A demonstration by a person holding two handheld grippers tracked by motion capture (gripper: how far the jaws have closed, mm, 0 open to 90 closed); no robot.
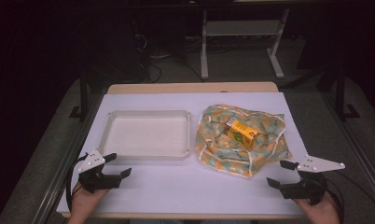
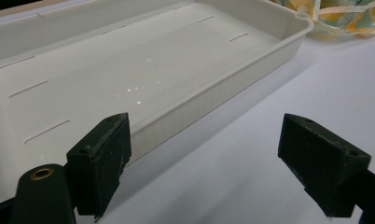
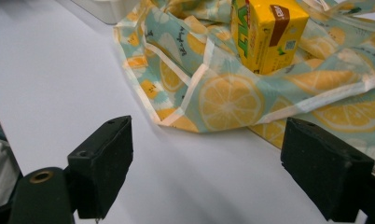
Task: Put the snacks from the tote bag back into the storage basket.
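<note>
the table (image 1: 176, 191) is covered in a pale sheet, and on its left half sits a shallow white tray (image 1: 148, 114), empty, long side running left to right. just right of the tray, touching or nearly touching its corner, lies a crumpled lemon-print cloth bag (image 1: 223, 149), spread flat and open. on the middle of the bag rests a small yellow carton (image 1: 241, 132), lying on its side with its long axis running diagonally, from far-left to near-right in the high view. the right gripper (image 1: 282, 174) hovers near the table's front edge, just short of the bag's near hem, jaws spread wide and holding nothing; in the right gripper view the carton (image 3: 269, 37) lies ahead and a little to the right, beyond the folded hem of the bag (image 3: 213, 98). the left gripper (image 1: 119, 164) hangs by the tray's near left corner, jaws equally wide and empty, the tray wall (image 2: 213, 88) just ahead of it. the carton is clearly nearer the right gripper, with the tray between it and the left one, so a reach for it looks like the right hand's job: forward and slightly left across the bag, jaws turned to close across the carton's short width.
</note>
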